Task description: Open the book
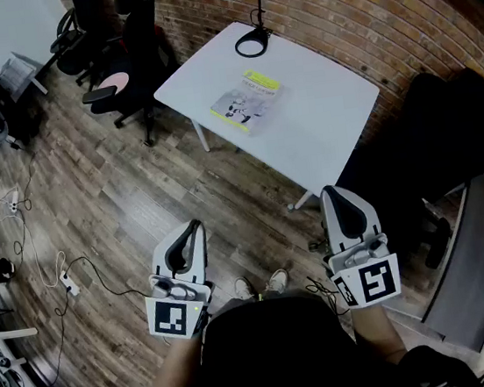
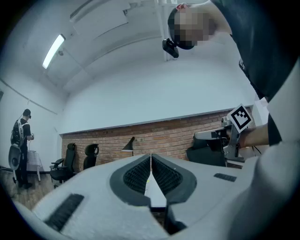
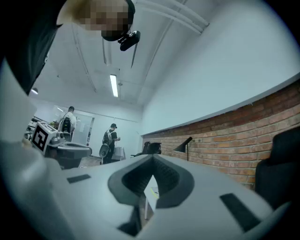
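The book (image 1: pixel 247 99), closed, with a pale cover and a yellow-green edge, lies flat on the white table (image 1: pixel 321 125) in the head view. Both grippers are held level over the wooden floor, well short of the table and far from the book. My left gripper (image 1: pixel 197 225) is shut with nothing in it; in the left gripper view its ribbed pads (image 2: pixel 151 159) meet at the tips. My right gripper (image 1: pixel 328 192) is likewise shut and empty, and its tips (image 3: pixel 152 160) touch in the right gripper view. Each gripper shows from the side in the other's view.
A black desk lamp (image 1: pixel 251 28) stands at the table's far end by the brick wall. Black office chairs (image 1: pixel 121 45) stand at the table's left, another black chair (image 1: pixel 448 143) at its right. Cables and a power strip (image 1: pixel 63 278) lie on the floor. Two people stand far off.
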`<act>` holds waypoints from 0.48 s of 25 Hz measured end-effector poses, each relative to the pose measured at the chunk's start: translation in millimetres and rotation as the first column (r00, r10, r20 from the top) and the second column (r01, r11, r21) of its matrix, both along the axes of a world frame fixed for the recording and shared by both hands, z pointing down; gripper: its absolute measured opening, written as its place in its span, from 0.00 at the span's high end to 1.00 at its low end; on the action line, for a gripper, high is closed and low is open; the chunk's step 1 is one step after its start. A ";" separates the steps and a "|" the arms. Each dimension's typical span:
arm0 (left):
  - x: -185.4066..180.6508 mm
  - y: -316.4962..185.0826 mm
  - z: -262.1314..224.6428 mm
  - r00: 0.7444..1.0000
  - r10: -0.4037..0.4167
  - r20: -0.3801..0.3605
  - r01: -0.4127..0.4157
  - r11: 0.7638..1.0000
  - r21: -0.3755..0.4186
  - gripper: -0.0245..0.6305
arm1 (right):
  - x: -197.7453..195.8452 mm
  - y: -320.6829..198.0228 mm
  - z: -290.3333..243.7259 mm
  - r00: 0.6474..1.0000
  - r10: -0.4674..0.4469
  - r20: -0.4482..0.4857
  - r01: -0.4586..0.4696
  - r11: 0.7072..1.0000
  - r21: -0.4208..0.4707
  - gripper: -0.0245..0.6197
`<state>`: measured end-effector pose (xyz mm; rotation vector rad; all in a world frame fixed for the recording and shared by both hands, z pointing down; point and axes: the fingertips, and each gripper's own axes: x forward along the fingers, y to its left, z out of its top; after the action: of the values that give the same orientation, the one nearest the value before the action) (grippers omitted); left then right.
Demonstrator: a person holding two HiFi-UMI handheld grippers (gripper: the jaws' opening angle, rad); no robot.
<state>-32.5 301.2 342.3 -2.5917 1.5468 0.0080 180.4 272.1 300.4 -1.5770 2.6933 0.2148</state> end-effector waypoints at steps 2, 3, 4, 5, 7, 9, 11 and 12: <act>0.5 -2.3 -0.8 1.000 -0.005 0.001 0.005 1.000 0.001 0.91 | 0.2 -2.5 1.2 1.000 -0.005 -0.001 0.005 1.000 -0.003 0.94; 1.2 -3.3 -0.8 1.000 -0.008 0.002 0.008 1.000 0.001 0.91 | 0.7 -3.4 2.4 1.000 -0.008 -0.001 0.008 1.000 -0.005 0.94; 2.6 -3.9 -0.5 1.000 -0.011 0.002 0.011 1.000 0.001 0.91 | 1.9 -4.0 4.2 1.000 -0.012 0.000 0.012 1.000 -0.009 0.94; 4.4 -4.2 0.2 1.000 -0.014 0.004 0.014 1.000 0.000 0.91 | 3.8 -4.3 6.3 1.000 -0.016 0.004 0.016 1.000 -0.013 0.94; 8.6 -4.1 2.2 1.000 -0.019 0.012 0.019 1.000 -0.001 0.91 | 9.3 -4.3 10.0 0.999 -0.032 0.034 0.033 0.999 -0.022 0.94; 11.5 -4.2 5.0 0.999 -0.026 0.019 0.026 1.000 -0.002 0.91 | 13.5 -5.8 14.9 0.996 -0.058 0.073 0.060 0.998 -0.033 0.94; 11.4 -4.6 8.6 0.999 -0.041 0.016 0.041 0.999 -0.007 0.91 | 13.9 -9.8 24.1 0.994 -0.076 0.080 0.080 0.995 -0.055 0.94; 10.6 -4.7 11.3 0.999 -0.050 0.016 0.050 0.999 -0.014 0.91 | 13.0 -11.9 29.2 0.994 -0.082 0.079 0.087 0.994 -0.068 0.94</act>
<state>-21.8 296.5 353.5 -2.5568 1.6115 -0.0281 193.4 260.2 329.6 -1.4520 2.7308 0.0567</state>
